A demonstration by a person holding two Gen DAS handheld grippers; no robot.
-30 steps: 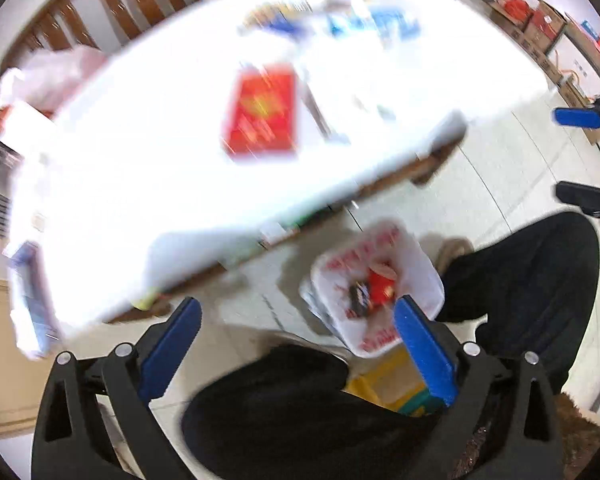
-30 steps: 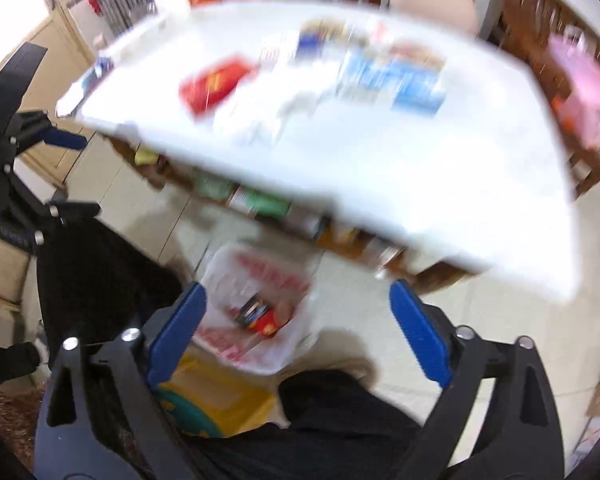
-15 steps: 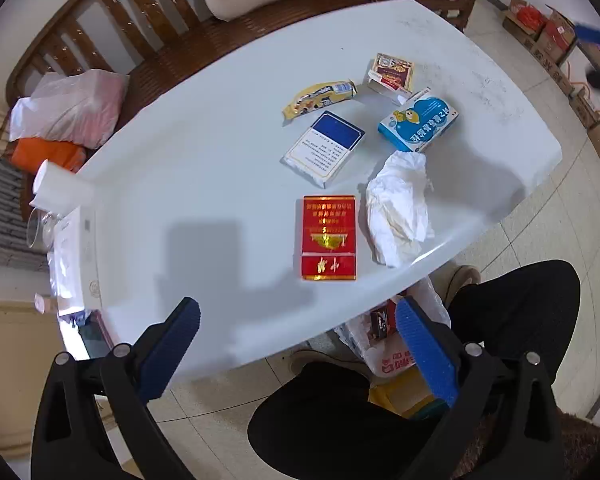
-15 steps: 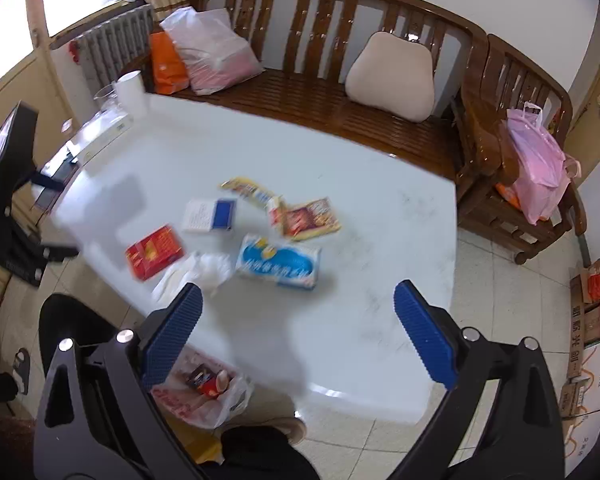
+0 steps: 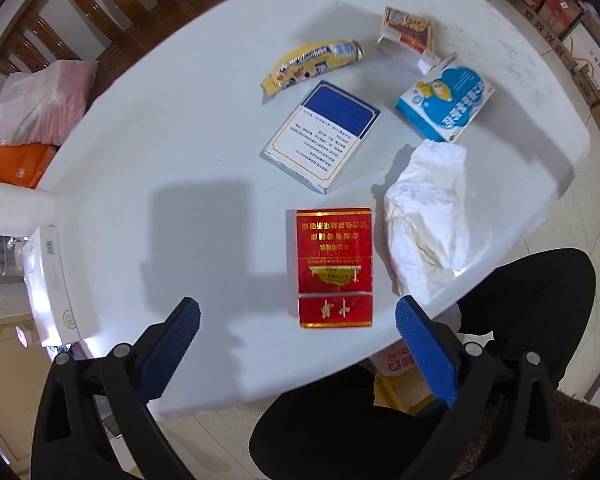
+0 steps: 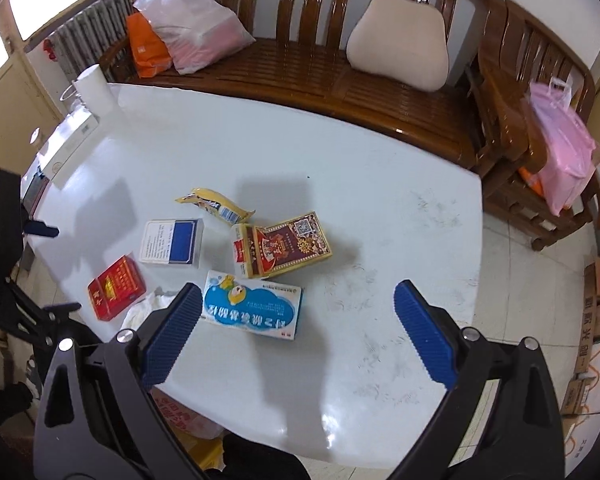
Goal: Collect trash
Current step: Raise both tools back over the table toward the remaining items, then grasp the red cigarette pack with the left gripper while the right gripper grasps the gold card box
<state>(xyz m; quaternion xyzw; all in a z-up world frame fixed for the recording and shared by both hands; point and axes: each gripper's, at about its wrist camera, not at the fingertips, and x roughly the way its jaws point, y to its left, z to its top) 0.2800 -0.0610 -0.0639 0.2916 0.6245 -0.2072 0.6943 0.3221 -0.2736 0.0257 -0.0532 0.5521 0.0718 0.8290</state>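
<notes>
Trash spread on white table, both grippers wide and empty

Legs in black trousers (image 5: 532, 320) show nearest, below the table edge, with a white plastic bag with red print (image 5: 396, 360) on the floor between them. Both grippers hang above the near edge of the white table (image 5: 160, 128). The left gripper (image 5: 298, 346) has its blue pads far apart and holds nothing. The right gripper (image 6: 298, 330) is also spread wide and empty.

Between the left jaws, just beyond their tips, lies the red cigarette pack (image 5: 334, 266), flat and closer to the right pad. Just right of it lies the crumpled white tissue (image 5: 428, 220), reaching the near table edge. Farther, the white and blue box (image 5: 324, 136) lies flat, apart from the red pack. To its right is the light blue medicine box (image 5: 446, 102), next to the far end of the tissue. In the right wrist view this medicine box (image 6: 254, 306) lies just beyond the left pad, partly between the jaws. Farther still are the yellow wrapper (image 5: 312, 64) and the brown and gold carton (image 5: 408, 32), which touches the medicine box.

At the far left table corner stand a paper roll (image 6: 96, 88) and a white flat box (image 6: 70, 148). Behind the table is a wooden bench (image 6: 340, 76) with a beige cushion (image 6: 400, 52), a clear plastic bag (image 6: 196, 32) and an orange bag (image 6: 148, 48). A pink bag (image 6: 560, 140) hangs on the chair at the far right.
</notes>
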